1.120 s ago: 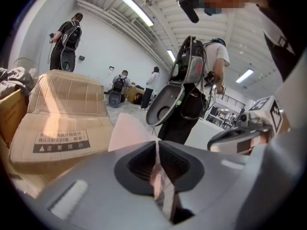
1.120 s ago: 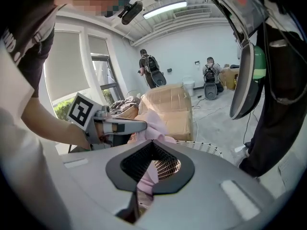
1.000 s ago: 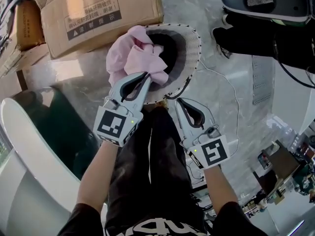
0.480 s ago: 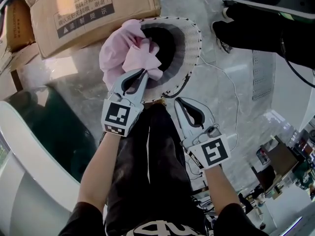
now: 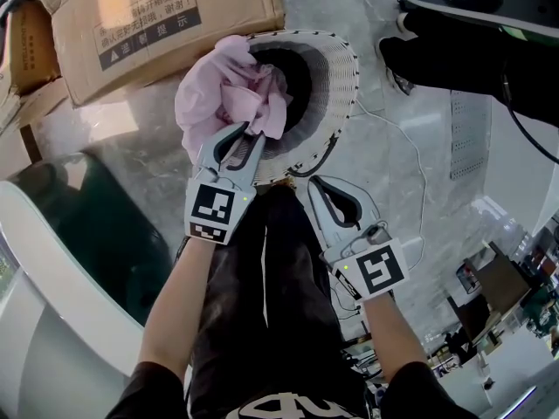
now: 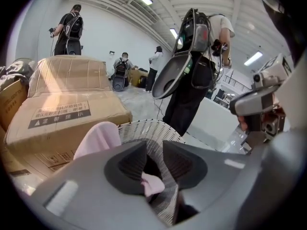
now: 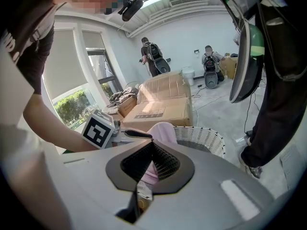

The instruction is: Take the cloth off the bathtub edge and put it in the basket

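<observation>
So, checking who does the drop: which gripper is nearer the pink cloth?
Left. The left gripper is at the pink cloth over the basket, jaws just opening with a fold between them; the right gripper sits short of it.

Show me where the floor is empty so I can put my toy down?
Bare marble floor lies between the cardboard box and the bathtub, and right of the basket, though a white cable crosses there. The basket's left rim is crowded with the pink cloth.
</observation>
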Motion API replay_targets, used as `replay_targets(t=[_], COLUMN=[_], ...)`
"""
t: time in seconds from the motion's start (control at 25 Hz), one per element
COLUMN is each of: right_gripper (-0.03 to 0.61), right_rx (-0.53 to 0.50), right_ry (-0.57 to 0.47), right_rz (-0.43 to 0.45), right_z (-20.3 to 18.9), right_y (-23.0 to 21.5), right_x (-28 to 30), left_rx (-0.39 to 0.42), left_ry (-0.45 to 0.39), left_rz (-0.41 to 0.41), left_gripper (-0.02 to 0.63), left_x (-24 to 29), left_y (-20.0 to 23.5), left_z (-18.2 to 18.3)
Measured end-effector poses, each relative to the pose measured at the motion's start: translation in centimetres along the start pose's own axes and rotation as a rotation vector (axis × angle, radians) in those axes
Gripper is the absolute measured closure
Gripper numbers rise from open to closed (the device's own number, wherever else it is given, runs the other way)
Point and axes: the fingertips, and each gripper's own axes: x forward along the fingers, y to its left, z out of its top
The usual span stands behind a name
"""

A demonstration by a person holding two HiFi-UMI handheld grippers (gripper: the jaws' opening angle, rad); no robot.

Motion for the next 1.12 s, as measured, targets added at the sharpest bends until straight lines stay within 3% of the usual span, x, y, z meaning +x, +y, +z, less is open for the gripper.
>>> replay_targets(t=[0.44, 0.76, 1.12], right_gripper=[0.569, 0.569, 0.569], right_rx=[-0.018, -0.067, -0.1], right_ry=[0.005, 0.004, -0.073], right_rz=[0.012, 0.057, 0.071], right_z=[0.3, 5.2, 12.1], right_y=[-0.3, 2.5, 6.0], right_x=[0.0, -2.5, -7.1], left_rx=[0.019, -0.032, -0.085], left_ry=[-0.015, -0.092, -0.147], left_rz=[0.032, 0.08, 0.117], left_gripper=[0.54, 0.615, 0.615], left_x=[-1.7, -7.4, -15.1], left_y=[-0.9, -2.4, -5.7], left_z=[1.3, 8.0, 15.3])
